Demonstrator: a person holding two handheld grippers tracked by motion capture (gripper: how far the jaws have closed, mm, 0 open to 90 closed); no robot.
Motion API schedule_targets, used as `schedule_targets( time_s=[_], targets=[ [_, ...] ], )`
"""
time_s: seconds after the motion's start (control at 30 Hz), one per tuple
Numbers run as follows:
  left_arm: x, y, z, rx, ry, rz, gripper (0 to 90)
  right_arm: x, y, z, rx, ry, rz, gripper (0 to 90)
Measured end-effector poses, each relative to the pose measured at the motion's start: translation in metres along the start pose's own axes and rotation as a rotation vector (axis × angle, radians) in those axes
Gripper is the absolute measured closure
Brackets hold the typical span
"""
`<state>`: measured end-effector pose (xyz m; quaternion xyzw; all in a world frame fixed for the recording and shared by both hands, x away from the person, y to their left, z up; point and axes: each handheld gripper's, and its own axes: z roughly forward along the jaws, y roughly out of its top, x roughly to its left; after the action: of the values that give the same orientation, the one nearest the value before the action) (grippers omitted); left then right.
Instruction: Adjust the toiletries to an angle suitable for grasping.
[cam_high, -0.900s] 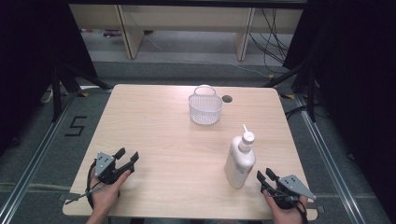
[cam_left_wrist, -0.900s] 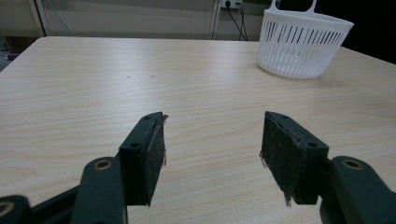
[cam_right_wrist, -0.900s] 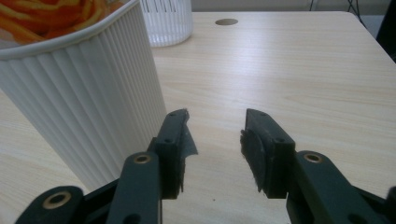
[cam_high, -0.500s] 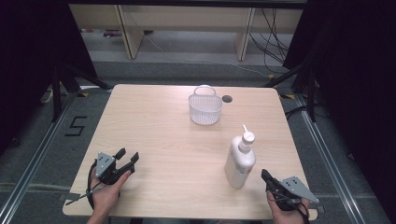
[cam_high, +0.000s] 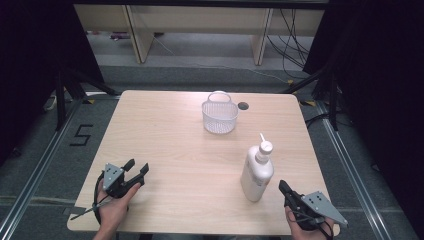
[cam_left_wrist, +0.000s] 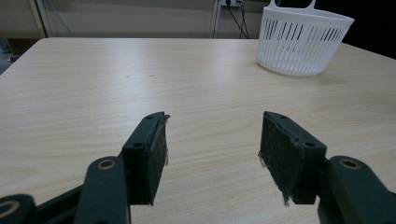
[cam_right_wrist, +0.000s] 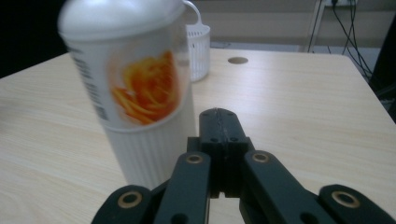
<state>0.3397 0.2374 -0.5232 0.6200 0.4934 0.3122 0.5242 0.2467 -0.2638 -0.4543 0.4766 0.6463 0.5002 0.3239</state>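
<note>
One bottle (cam_high: 257, 173) beside tongs (cam_high: 283, 186), basket (cam_high: 220, 116) beyond

The table (cam_high: 165, 150) is pale wood-grain, smooth with a soft matt sheen; the bottle (cam_high: 256, 172) looks like white plastic, slightly glossy, ribbed low on its body, with a printed orange label; the basket (cam_high: 220, 116) is white slotted plastic; the left gripper (cam_left_wrist: 212, 140) has matt black jaws whose pads look rough and frayed at the edges.
</note>
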Motion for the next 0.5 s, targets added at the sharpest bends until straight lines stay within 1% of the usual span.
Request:
schedule_targets(
  time_s=[0.03,0.07,0.1,0.13,0.17,0.2,0.23,0.27,0.3,0.33,0.37,0.4,0.43,0.47,0.5],
  targets=[
    [0.000,0.000,0.000,-0.001,-0.002,0.002,40.4,0.000,0.000,0.000,0.000,0.000,0.000,90.0],
    [0.000,0.000,0.000,0.000,-0.001,0.004,40.5,0.008,0.003,-0.002,-0.018,0.025,0.007,90.0],
    [0.000,0.000,0.000,0.000,-0.001,0.004,40.5,0.012,0.004,-0.005,-0.011,0.022,-0.014,90.0],
    [0.000,0.000,0.000,-0.001,-0.002,0.002,40.5,0.016,0.006,-0.006,-0.005,0.038,-0.007,90.0],
    [0.000,0.000,0.000,-0.001,-0.002,0.002,40.5,0.016,0.006,-0.006,-0.005,0.038,-0.007,90.0],
    [0.000,0.000,0.000,-0.002,-0.003,0.001,40.5,0.023,0.008,-0.008,-0.004,0.039,-0.032,90.0],
    [0.000,0.000,0.000,-0.002,-0.004,0.001,40.5,0.026,0.008,-0.007,-0.015,0.054,-0.009,90.0],
    [0.000,0.000,0.000,-0.002,-0.004,0.001,40.5,0.028,0.009,-0.008,-0.014,0.053,-0.041,90.0],
    [0.000,0.000,0.000,-0.002,-0.006,-0.001,40.5,0.031,0.009,-0.007,-0.007,0.062,-0.042,90.0],
    [0.000,0.000,0.000,-0.002,-0.006,-0.001,40.5,0.031,0.009,-0.007,-0.007,0.062,-0.042,90.0],
    [0.001,0.000,-0.001,0.000,-0.007,0.000,40.5,0.037,0.009,-0.005,0.002,0.077,-0.043,90.0],
    [0.001,0.000,0.000,-0.007,-0.010,-0.001,40.4,0.039,0.009,-0.002,-0.018,0.087,-0.052,90.0],
    [0.001,0.000,0.000,-0.007,-0.010,-0.001,40.4,0.039,0.009,-0.002,-0.018,0.087,-0.052,90.0],
    [0.001,0.000,0.000,-0.011,-0.014,-0.002,40.4,0.045,0.010,0.000,0.006,0.095,-0.045,90.0],
    [0.001,0.000,0.000,-0.011,-0.014,-0.002,40.4,0.045,0.010,0.000,0.006,0.095,-0.045,90.0]
  ],
)
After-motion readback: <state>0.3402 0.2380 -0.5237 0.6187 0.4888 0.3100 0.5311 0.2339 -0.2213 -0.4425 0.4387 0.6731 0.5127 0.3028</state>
